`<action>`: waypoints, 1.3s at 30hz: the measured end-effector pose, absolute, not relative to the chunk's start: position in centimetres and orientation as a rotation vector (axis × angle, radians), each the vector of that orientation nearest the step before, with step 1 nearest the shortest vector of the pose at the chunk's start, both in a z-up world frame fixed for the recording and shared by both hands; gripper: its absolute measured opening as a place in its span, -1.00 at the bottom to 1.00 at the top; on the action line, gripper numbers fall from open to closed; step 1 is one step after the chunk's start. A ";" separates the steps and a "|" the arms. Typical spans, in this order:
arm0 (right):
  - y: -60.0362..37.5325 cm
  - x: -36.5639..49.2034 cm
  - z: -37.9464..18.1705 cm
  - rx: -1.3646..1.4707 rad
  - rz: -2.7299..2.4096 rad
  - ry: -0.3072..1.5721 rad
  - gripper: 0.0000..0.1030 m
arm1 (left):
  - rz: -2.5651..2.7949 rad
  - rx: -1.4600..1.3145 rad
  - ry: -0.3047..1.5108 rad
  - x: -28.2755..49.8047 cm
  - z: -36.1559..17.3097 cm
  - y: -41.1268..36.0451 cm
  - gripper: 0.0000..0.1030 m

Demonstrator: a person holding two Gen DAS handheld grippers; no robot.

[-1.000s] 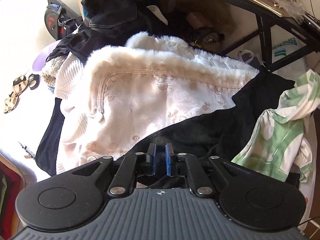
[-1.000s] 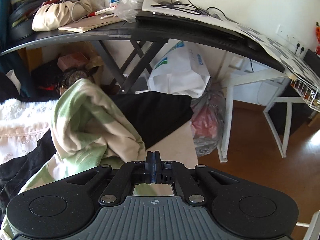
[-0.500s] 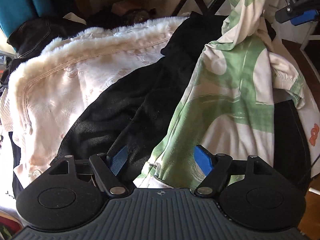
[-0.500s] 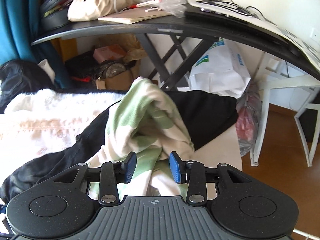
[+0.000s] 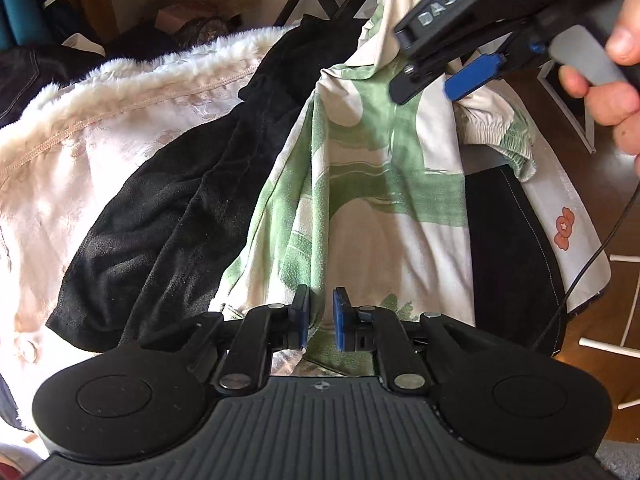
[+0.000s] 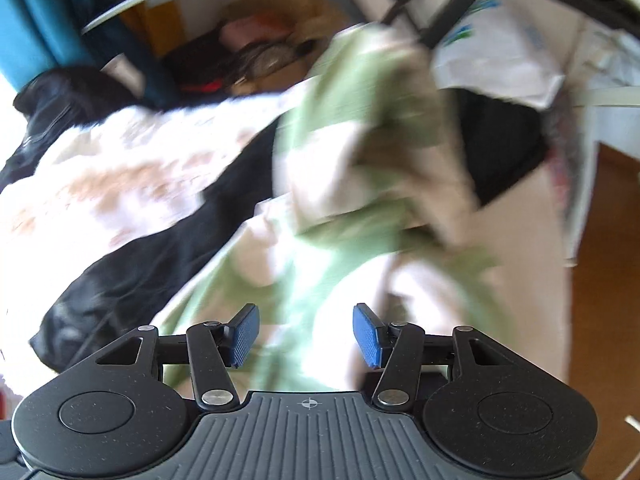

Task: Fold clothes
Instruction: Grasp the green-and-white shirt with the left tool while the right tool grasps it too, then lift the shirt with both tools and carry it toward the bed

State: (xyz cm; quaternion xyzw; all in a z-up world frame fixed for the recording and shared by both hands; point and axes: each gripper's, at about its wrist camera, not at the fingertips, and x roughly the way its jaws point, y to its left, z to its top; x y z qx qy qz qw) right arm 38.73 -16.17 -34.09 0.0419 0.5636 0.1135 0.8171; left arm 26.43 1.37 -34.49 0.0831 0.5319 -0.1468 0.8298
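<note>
Green-and-cream garment [image 5: 360,184], the item now in hand, lies crumpled and unfolded on top of a heap of clothes. Left wrist view: the left tongs [image 5: 321,318] have just been closing and are now clamped on a fold of the garment's near edge, green cloth pinched between the blue pads. A black garment [image 5: 168,216] lies touching its left side, and beyond that a cream fur-trimmed coat [image 5: 100,128]; both are likewise unfolded. At the far right the right tongs [image 5: 448,80] hang over the garment's gathered cuff, worked by a hand [image 5: 612,80] at the frame edge; from this angle one blue pad shows close to the cloth, and whether it touches cannot be told. What carries the heap is hidden by the clothes, though a pale cloth with a small flower print [image 5: 564,224] shows at its right edge. Right wrist view (blurred): the right tongs [image 6: 306,334] have just been opening and stand apart, the green-and-cream garment [image 6: 360,160] below and between them, not gripped. The black garment [image 6: 160,248] and cream coat [image 6: 120,176] lie to its left. Judged progress: very early; one grip is made, a second is pending, no fold is formed, and the whole heap remains to be done.
</note>
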 end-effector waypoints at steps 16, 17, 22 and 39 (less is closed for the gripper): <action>-11.9 39.4 -36.3 0.214 0.435 1.372 -0.98 | -0.272 0.223 1.076 26.9 -33.9 1.4 0.24; -12.3 39.3 -35.8 0.236 0.451 1.361 -0.98 | -0.277 0.231 1.071 27.2 -33.9 1.0 0.24; -13.8 38.6 -32.8 0.326 0.558 1.331 -0.98 | -0.323 0.258 1.035 28.3 -33.6 -1.0 0.11; -29.0 36.7 -32.9 0.619 0.092 1.284 -0.01 | 0.045 -0.032 0.444 26.7 -10.5 11.4 -0.90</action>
